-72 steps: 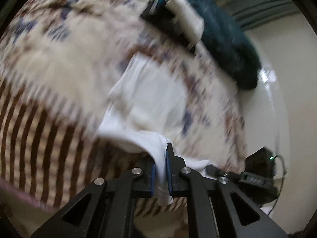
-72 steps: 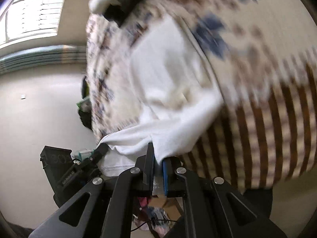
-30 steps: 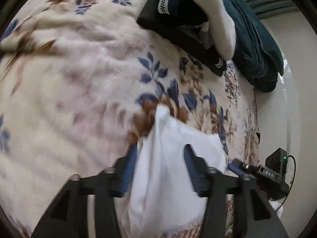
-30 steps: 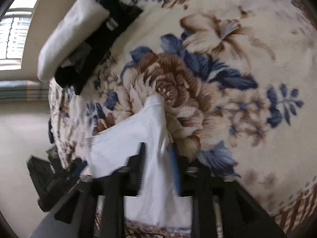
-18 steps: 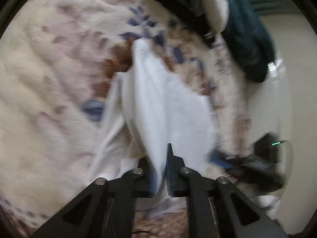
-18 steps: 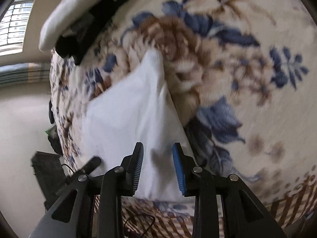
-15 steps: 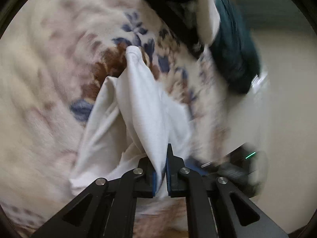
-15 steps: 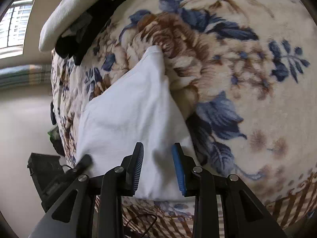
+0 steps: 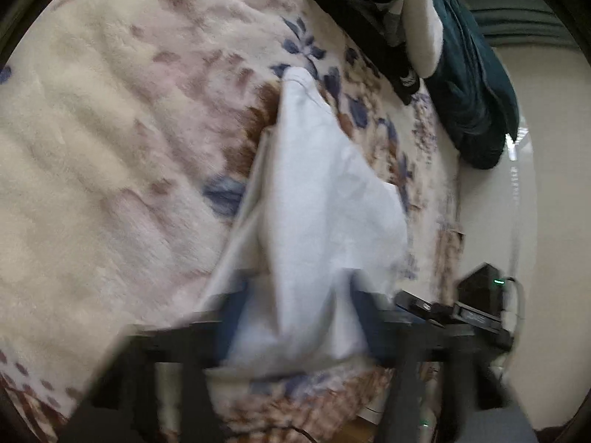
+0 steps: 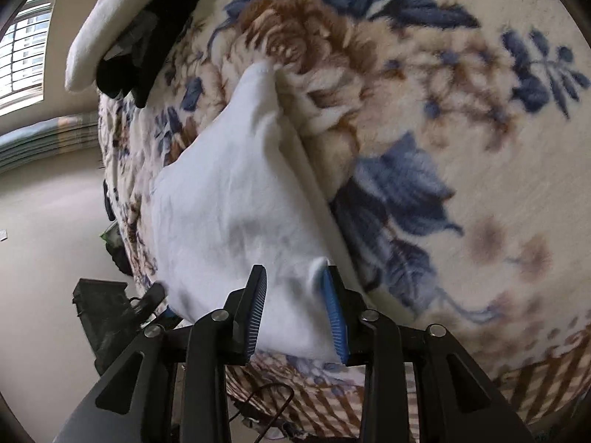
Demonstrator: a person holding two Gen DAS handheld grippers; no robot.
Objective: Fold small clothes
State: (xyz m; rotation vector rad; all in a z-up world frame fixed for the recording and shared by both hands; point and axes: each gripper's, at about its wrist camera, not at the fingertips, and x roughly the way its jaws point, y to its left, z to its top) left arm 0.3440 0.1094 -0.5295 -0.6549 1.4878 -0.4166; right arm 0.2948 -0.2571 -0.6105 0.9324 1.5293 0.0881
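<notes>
A small white garment (image 9: 314,192) lies folded into a long wedge on the floral fleece blanket (image 9: 110,129), near the bed's edge. In the left wrist view, my left gripper (image 9: 295,295) is blurred. Its jaws stand wide apart over the garment's near end, with white cloth between them and not pinched. In the right wrist view the same garment (image 10: 229,199) points away from me across the blanket (image 10: 461,147). My right gripper (image 10: 293,277) is open over its near edge. A raised corner of cloth lies against the right blue pad (image 10: 332,317).
A pile of dark and white clothes (image 9: 369,0) and a teal garment (image 9: 472,92) lie at the far end of the bed; the right wrist view shows that pile (image 10: 140,37) too. A black device (image 9: 480,288) with a green light sits off the bed's edge, also visible as a black device (image 10: 103,313).
The left jaws, shut on a raised fold of the white garment half a second ago, now stand apart and the cloth has dropped. The right gripper has sunk closer to the garment, jaws still apart.
</notes>
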